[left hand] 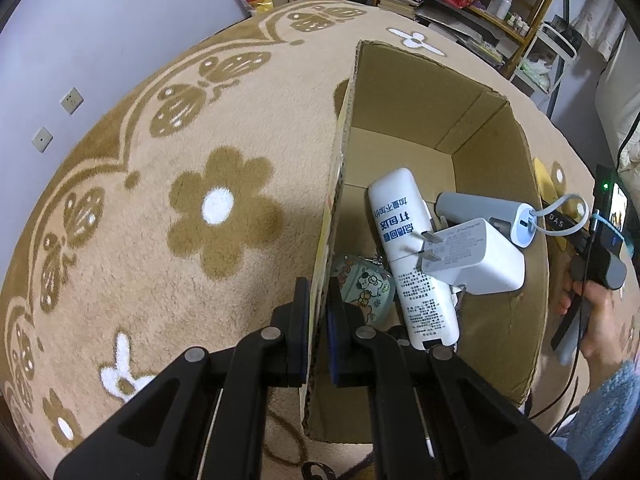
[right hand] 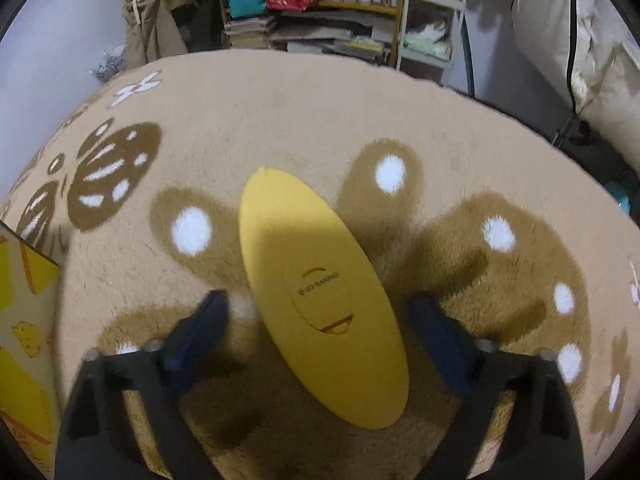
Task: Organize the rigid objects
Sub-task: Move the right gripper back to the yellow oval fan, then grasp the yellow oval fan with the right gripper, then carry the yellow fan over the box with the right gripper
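My left gripper (left hand: 318, 312) is shut on the near left wall of an open cardboard box (left hand: 500, 168) that stands on the rug. Inside lie a white tube with Chinese print (left hand: 404, 240), a white plug charger (left hand: 476, 264), a grey power bank with a loop cord (left hand: 480, 208) and a round cartoon pouch (left hand: 362, 284). My right gripper (right hand: 320, 312) is open, its blue-padded fingers on either side of a yellow oval case (right hand: 316, 280) lying on the rug. That case's edge shows beyond the box in the left wrist view (left hand: 544, 184).
A beige rug with brown flowers and butterflies (left hand: 160, 200) covers the floor. Wooden shelves with books and bottles (left hand: 472, 4) stand at the back. The box's printed outer wall (right hand: 24, 320) is left of my right gripper. A bed edge (right hand: 600, 80) is at right.
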